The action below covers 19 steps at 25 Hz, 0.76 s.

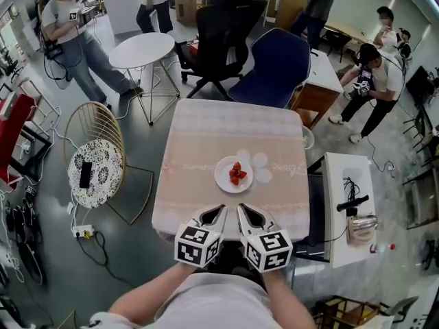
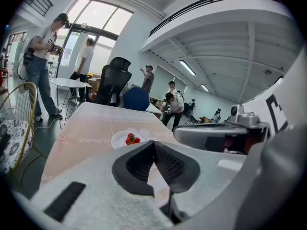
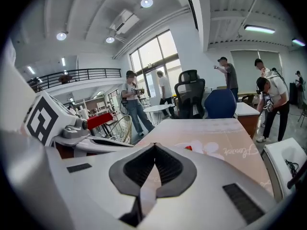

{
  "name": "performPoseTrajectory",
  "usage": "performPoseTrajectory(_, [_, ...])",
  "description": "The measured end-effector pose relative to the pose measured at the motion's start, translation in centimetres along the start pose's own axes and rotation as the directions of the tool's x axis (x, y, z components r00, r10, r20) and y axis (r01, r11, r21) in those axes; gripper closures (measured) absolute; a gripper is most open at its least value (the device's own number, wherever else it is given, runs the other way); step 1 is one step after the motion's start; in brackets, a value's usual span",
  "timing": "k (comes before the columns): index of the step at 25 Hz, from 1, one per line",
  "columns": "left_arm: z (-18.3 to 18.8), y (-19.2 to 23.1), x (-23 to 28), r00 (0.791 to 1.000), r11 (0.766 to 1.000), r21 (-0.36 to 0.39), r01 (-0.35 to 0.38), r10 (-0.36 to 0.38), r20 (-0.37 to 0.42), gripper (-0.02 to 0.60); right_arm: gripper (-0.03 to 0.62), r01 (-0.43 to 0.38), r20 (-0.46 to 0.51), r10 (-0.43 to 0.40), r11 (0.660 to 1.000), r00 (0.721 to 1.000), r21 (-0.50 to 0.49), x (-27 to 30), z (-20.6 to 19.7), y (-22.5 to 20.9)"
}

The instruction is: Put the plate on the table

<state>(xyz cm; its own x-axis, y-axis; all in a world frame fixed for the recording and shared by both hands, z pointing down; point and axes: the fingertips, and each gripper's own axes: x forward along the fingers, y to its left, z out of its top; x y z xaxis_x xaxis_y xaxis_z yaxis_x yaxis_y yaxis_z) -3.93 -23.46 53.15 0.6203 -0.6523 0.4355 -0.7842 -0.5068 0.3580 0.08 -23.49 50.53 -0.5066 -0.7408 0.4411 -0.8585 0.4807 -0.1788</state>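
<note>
On the table (image 1: 206, 132): a white plate (image 1: 221, 178) is sitting near the middle, slightly toward the near edge, on a pale pink cloth (image 1: 192, 184).
Plate's load: red strawberries (image 1: 236, 173) are lying in a small heap at the plate's centre.
Left gripper (image 1: 221, 210): it is hovering over the table's near edge, short of the plate and not touching it; its fingers are pressing together with nothing between them.
Right gripper (image 1: 241, 210): it is hanging just beside the left one at the same near edge, also clear of the plate; its fingers are meeting at the tips and gripping nothing.
Beyond the table's far edge: a black office chair (image 1: 223, 29) and a blue chair (image 1: 274, 64) are standing side by side.
Left of the table: a gold wire chair (image 1: 96, 125) is facing it, with a dark phone (image 1: 86, 175) lying on its patterned cushion; a round white side table (image 1: 142, 49) is standing farther back.
Right of the table: a white stand (image 1: 350, 204) is holding cables and small gear.
Around the table: several people (image 1: 68, 26) are standing well apart from it.
</note>
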Motion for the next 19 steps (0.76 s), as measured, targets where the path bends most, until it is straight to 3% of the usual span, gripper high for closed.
performPoseTrajectory(4, [0.3,-0.1,-1.0,1.0,1.0,0.029,0.0,0.0,0.019,0.577,0.589,0.009,0.004,-0.009,1.0,1.0,-0.016,-0.4,0.1,0.8])
performPoseTrajectory(19, [0.3,0.7,-1.6,1.0,1.0,0.007,0.009,-0.009,0.01,0.577,0.589,0.004,0.006,-0.004,1.0,1.0,-0.031,0.2,0.3,2.3])
